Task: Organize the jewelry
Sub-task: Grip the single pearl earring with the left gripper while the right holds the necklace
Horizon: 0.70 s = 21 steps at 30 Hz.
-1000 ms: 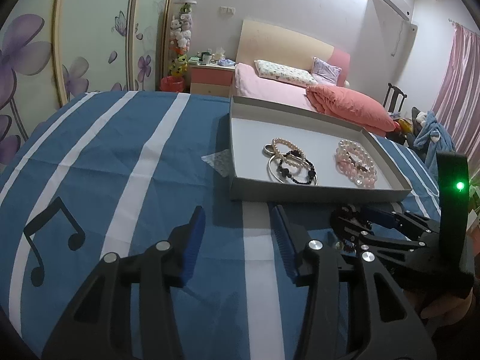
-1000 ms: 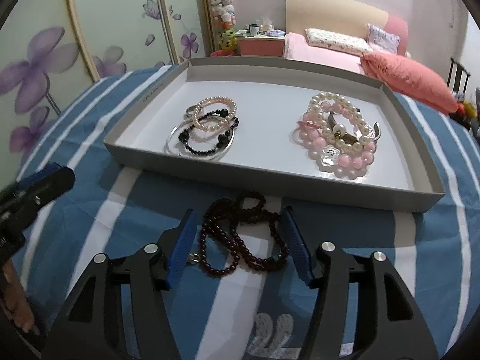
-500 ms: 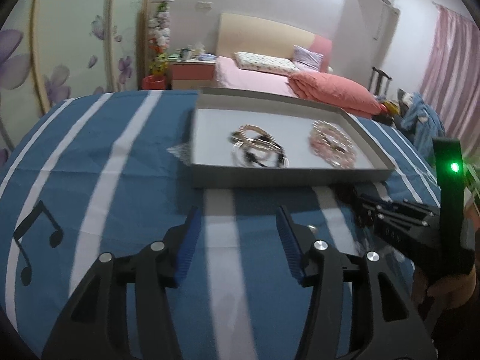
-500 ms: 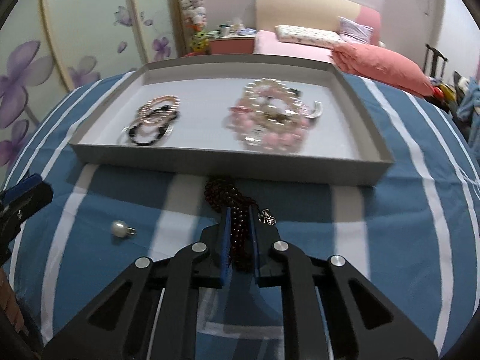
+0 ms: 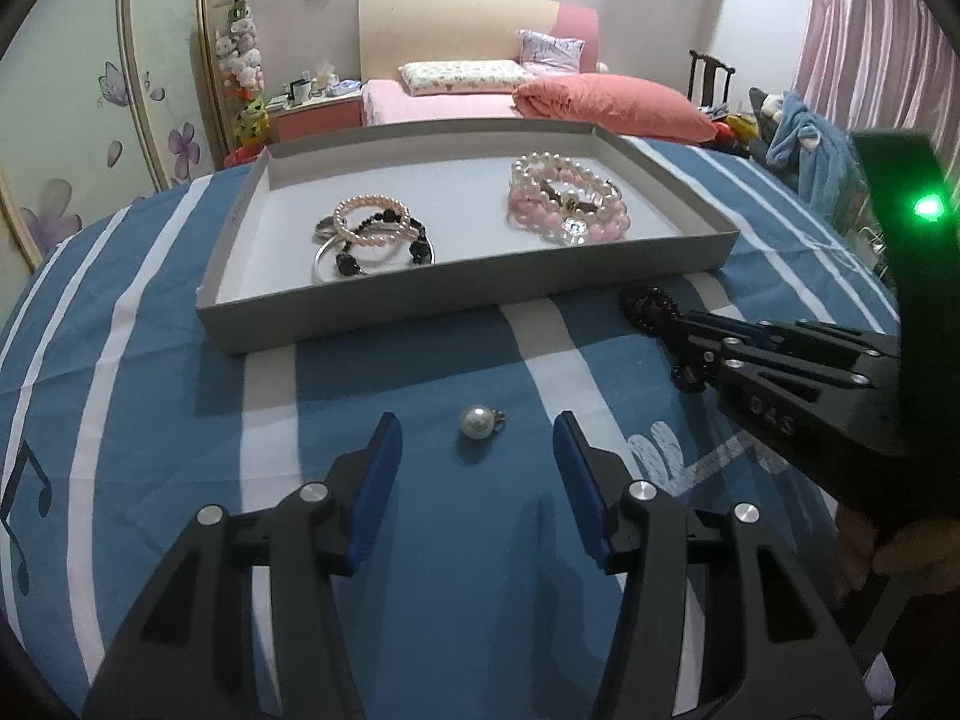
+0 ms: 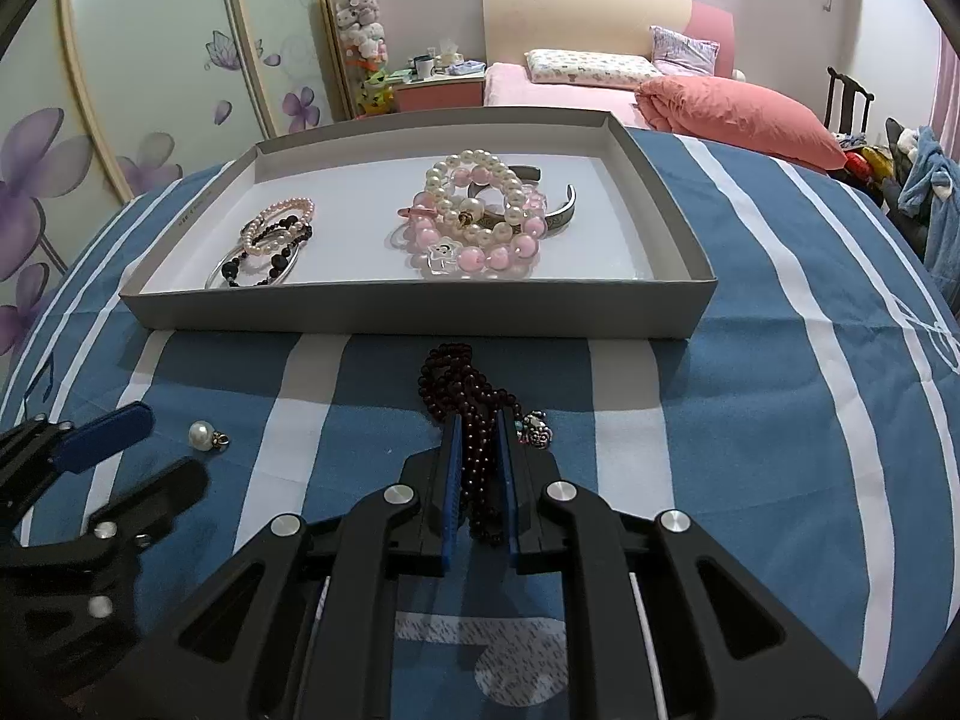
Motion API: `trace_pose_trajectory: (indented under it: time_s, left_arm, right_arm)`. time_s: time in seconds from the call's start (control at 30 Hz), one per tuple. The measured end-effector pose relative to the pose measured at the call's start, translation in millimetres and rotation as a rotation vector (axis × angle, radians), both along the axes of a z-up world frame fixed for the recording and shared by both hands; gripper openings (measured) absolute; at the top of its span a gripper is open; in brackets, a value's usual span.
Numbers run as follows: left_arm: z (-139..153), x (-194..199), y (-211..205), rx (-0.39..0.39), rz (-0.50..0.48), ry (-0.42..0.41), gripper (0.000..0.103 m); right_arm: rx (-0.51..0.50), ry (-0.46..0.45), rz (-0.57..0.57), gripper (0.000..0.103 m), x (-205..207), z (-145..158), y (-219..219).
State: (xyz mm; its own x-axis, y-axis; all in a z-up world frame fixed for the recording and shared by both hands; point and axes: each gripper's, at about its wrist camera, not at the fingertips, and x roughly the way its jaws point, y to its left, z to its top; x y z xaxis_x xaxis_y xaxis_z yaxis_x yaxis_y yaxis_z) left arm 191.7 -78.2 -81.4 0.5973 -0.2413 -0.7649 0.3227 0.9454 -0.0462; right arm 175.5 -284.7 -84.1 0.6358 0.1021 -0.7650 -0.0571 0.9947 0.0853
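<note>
A small pearl pendant [image 5: 478, 422] lies on the blue striped cloth between the fingers of my left gripper [image 5: 475, 423], which is open and not touching it. My right gripper [image 6: 480, 420] is shut on a dark red bead necklace [image 6: 447, 372] with a silver charm, which lies in front of the tray. The left wrist view shows that necklace [image 5: 648, 306] at the right gripper's [image 5: 681, 324] tip. The grey tray [image 5: 420, 300] holds pearl and black bead bracelets with a silver bangle [image 5: 372, 237], and pink and white bead bracelets [image 5: 567, 204].
The blue cloth with white stripes [image 6: 780, 420] covers the whole work surface. Behind the tray [image 6: 420, 315] are a bed with an orange quilt [image 6: 738, 108], a nightstand and flowered wardrobe doors. A hand holds the right gripper at the lower right of the left wrist view.
My right gripper has shut on the dark red necklace. My left gripper has swung to the right and down, and the pearl pendant now sits between its open fingers.
</note>
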Motion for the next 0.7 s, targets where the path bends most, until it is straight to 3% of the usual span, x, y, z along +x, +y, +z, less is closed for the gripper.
trace_pose_trajectory:
  time_s: [0.3,0.43,0.7]
  left_arm:
    - [-7.9,11.0,-7.1,0.026,0.033,0.025,0.033]
    - [-7.6,12.4,-6.2,0.038,0.045,0.013,0.017]
    - [-6.7,13.0,21.7,0.064,0.115,0.006,0.015]
  right_arm:
    - [0.011,0.001,0.001,0.013,-0.7,0.1,-2.6]
    - [0.009,0.001,0.001,0.013,-0.6,0.2,-2.7]
    - [-0.013,-0.001,0.016,0.012,-4.6,0.7,3.9]
